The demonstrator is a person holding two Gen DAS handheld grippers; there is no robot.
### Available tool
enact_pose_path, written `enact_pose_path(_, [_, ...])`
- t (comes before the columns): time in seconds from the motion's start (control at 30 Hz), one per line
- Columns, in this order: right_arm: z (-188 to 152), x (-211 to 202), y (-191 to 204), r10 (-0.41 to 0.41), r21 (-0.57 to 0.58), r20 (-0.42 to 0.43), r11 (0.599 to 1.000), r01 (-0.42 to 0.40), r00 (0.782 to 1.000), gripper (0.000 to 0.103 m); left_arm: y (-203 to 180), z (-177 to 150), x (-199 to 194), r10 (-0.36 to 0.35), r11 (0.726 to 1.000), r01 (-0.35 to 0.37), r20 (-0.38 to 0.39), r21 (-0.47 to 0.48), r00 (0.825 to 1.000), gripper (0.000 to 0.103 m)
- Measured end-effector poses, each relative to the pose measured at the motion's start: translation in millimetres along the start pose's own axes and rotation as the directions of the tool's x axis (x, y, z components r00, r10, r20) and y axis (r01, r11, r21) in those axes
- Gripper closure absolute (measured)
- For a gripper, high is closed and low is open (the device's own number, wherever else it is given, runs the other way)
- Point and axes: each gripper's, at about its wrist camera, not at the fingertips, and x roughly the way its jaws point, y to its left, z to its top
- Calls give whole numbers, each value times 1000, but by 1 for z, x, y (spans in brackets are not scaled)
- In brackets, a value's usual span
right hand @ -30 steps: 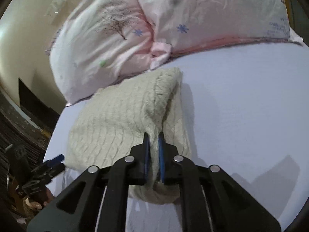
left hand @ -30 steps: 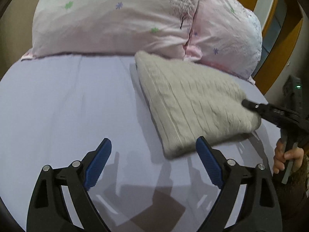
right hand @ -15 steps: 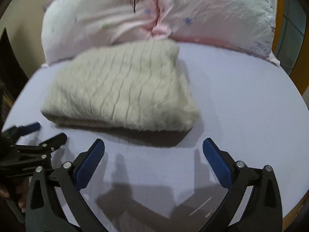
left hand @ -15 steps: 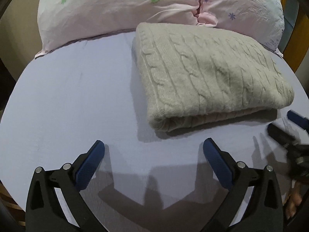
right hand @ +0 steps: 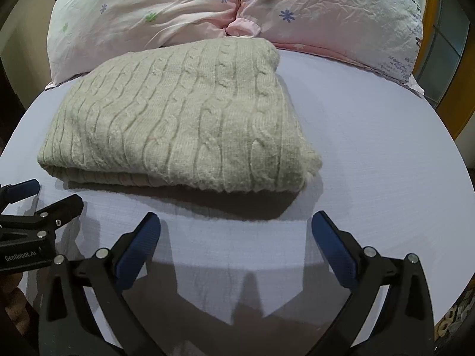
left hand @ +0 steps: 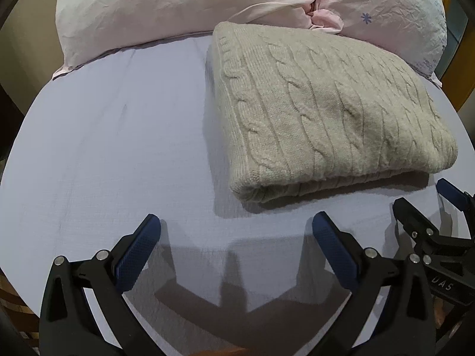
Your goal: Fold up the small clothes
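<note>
A cream cable-knit sweater (left hand: 329, 112) lies folded into a thick rectangle on the lilac bed sheet (left hand: 112, 154); it also shows in the right wrist view (right hand: 178, 118). My left gripper (left hand: 236, 228) is open and empty, held over the sheet just in front of the sweater's near left corner. My right gripper (right hand: 236, 228) is open and empty, in front of the sweater's near edge. Each gripper shows at the edge of the other's view: the right one (left hand: 427, 198) and the left one (right hand: 47, 195).
Two pink floral pillows (left hand: 184, 9) (right hand: 332, 14) lie against the far edge of the bed, touching the sweater's back edge. A wooden frame (right hand: 451, 89) stands at the right. Bare sheet (right hand: 371, 148) lies to the sweater's right.
The right gripper let go of the sweater's corner and opened wide. Both grippers pulled back toward the near edge of the bed. The sweater now lies flat and folded.
</note>
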Motion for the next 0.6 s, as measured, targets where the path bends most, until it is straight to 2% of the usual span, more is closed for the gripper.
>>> enact_pose_path(0.6, [0, 0, 0, 0, -1, 0, 1000, 0, 1000, 2, 4, -2, -1, 1, 1000, -1, 14, 1, 1000, 1])
